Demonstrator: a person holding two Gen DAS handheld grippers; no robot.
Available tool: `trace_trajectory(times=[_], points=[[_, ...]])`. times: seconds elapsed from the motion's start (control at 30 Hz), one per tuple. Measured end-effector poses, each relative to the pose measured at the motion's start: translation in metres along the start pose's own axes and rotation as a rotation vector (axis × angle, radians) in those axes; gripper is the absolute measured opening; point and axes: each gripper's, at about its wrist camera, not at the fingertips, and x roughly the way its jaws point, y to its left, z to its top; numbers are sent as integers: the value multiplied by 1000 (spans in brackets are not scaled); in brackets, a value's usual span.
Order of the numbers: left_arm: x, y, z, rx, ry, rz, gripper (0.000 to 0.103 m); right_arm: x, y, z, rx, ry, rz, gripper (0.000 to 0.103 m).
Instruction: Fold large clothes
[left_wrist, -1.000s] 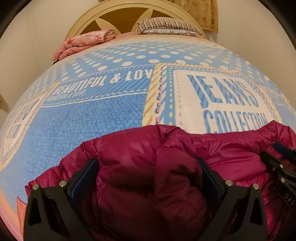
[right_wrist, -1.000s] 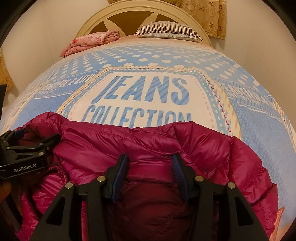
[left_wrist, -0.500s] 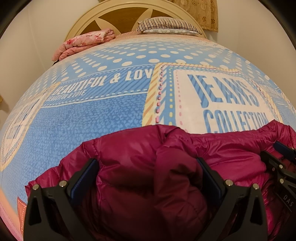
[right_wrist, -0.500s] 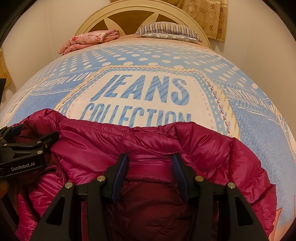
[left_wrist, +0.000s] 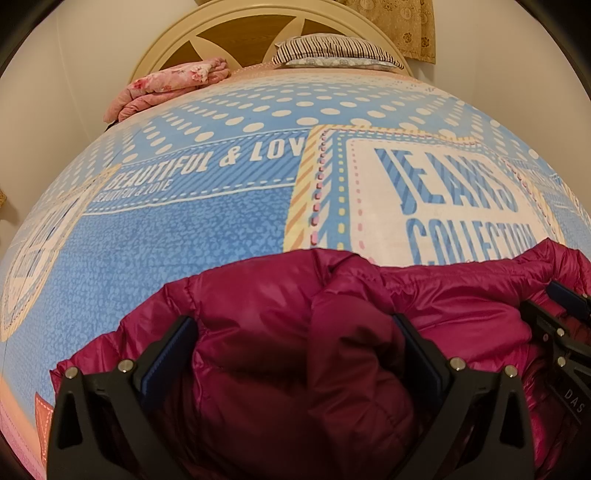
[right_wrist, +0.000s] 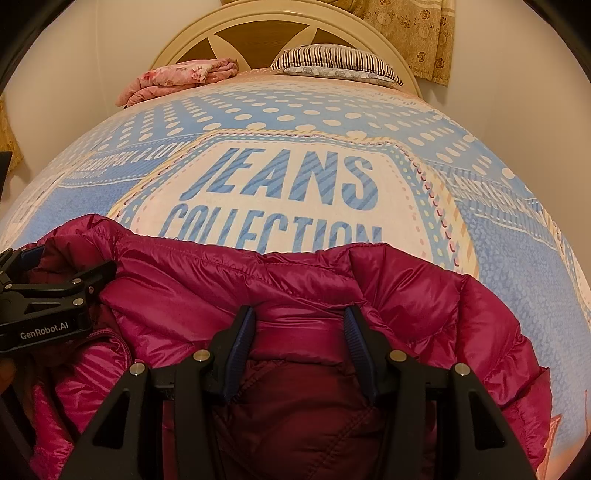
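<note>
A magenta puffer jacket (left_wrist: 266, 314) lies bunched at the near end of the bed; it also shows in the right wrist view (right_wrist: 229, 291). My left gripper (left_wrist: 295, 325) has its jaws spread wide around a thick bunch of the jacket. My right gripper (right_wrist: 299, 314) has its jaws closer together, with a fold of the jacket pinched between the pads. The right gripper's body shows at the right edge of the left wrist view (left_wrist: 561, 332); the left gripper's body shows at the left of the right wrist view (right_wrist: 48, 299).
The bed is covered by a blue and white "JEANS COLLECTION" sheet (right_wrist: 280, 177). A folded pink floral blanket (left_wrist: 166, 85) and a striped pillow (left_wrist: 332, 48) lie by the cream headboard (right_wrist: 284, 22). White walls flank the bed; a gold curtain (right_wrist: 417, 33) hangs at the back right.
The right wrist view has shifted slightly, with the jacket's far edge a little lower against the printed lettering. The left gripper and its hold look the same.
</note>
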Motion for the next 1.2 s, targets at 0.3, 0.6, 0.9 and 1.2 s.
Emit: trace_trajectory(times=[0.3,0.6,0.9,1.2], points=[[-3,4,6,6,48,-37,103,-3,-7,1,28,-2,42,53],[-146,43,-59,46,-115,-199,103,-115,-68,-48,61,-68,204,67],[-261,104,-210,82,-191,-198,103,-223,-151,-215,267,46,261,71],[-287,121,-321,30,-112,-188,103,-296,-158,-334,338,66,227,72]])
